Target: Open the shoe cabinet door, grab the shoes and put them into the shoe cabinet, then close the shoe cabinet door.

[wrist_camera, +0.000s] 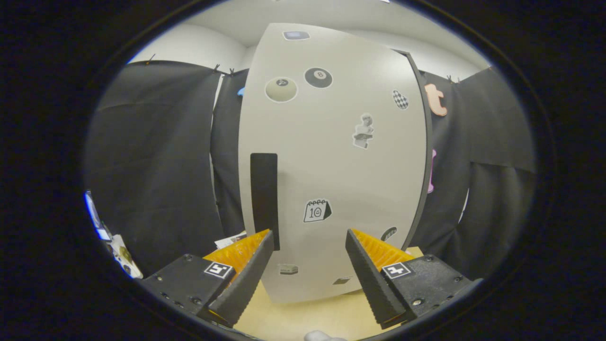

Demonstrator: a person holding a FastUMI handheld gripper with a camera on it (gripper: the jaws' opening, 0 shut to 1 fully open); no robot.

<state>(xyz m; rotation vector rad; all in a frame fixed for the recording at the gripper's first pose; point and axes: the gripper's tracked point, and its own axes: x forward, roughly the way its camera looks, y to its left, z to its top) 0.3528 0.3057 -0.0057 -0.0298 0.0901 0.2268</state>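
While my gripper (308,237) gapes wide and empty, the shoe cabinet door (331,156) stands closed just ahead. Its dark handle (264,199) sits beyond my left finger.

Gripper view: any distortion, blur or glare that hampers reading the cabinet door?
Gripper view: fisheye bows the door's edges outward; focus is sharp, stickers and black handle crisp; lighting even, no glare; open gripper just before the door.

Gripper (308,237) level, fingers (246,279) spread apart, holding nothing
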